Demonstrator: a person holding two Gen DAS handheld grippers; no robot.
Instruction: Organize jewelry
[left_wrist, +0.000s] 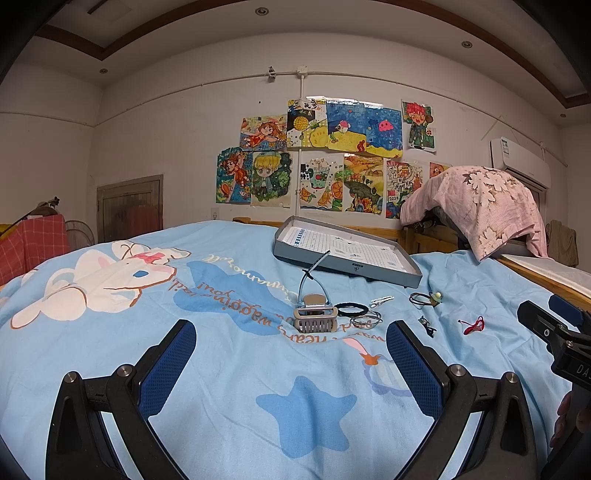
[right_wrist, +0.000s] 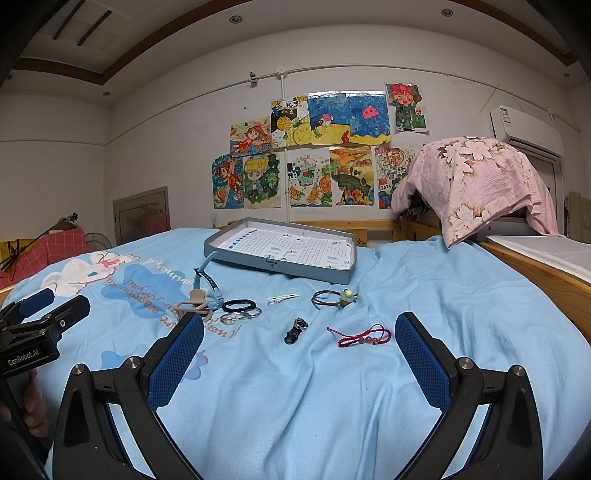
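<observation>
Jewelry lies scattered on a blue bedspread. A grey tray lined with grid paper sits behind it. A blue-strapped watch, a black hair tie, silver bangles, a white clip, a dark cord bracelet with a green bead, a small dark ring piece and a red cord bracelet lie in front. My left gripper is open and empty, just short of the watch. My right gripper is open and empty, just short of the red bracelet.
A wooden bed frame runs along the right edge. A pink floral cloth covers something at the back right. Drawings hang on the far wall. A red checked cloth lies at the left.
</observation>
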